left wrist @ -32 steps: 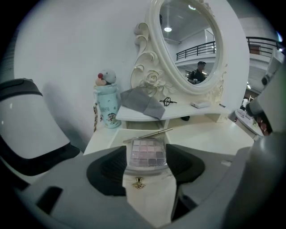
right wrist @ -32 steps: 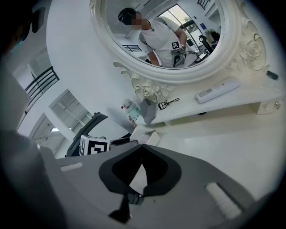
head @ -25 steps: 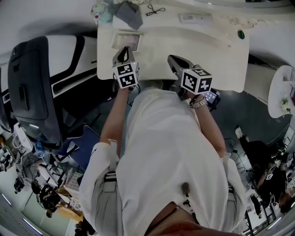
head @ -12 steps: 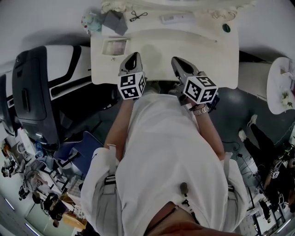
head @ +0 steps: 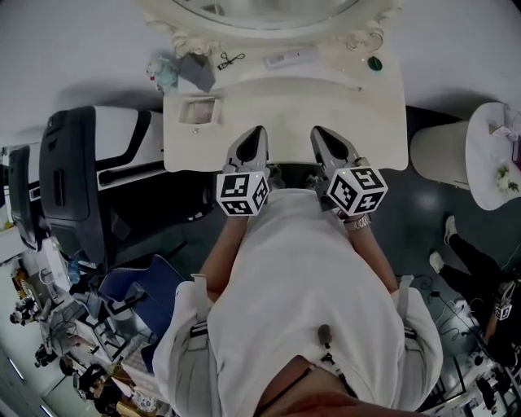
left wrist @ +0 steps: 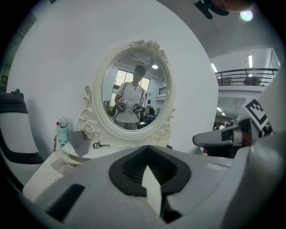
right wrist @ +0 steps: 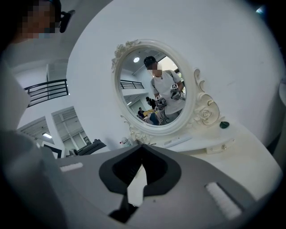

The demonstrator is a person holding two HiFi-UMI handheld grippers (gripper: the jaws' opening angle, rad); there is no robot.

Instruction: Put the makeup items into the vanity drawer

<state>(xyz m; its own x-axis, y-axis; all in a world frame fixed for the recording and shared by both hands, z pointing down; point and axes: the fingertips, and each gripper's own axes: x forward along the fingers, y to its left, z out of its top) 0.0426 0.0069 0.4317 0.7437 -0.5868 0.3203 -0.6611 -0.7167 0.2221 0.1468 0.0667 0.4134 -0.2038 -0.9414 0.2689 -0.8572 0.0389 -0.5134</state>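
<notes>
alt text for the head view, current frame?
Seen from above, a person in a white shirt holds the left gripper and right gripper, both shut and empty, side by side over the near edge of a white vanity. An eyelash curler, a grey pouch and a green item lie near its mirror.

Head view: flat, dimmish overhead light with a grey cast. Counter [head: 383,114] pale, near washed out; floor [head: 423,212] beneath it dark. Strong fisheye bend toward the edges.

Both gripper views: black vignette in the corners, straight lines bowed. Left gripper [left wrist: 147,167] and right gripper [right wrist: 142,166] bodies soft, too close to the lens. Mirror [left wrist: 134,96] beyond them sharp, with bright spots in its reflection. Ceiling lamp [left wrist: 246,15] flares above and right of the left gripper.
</notes>
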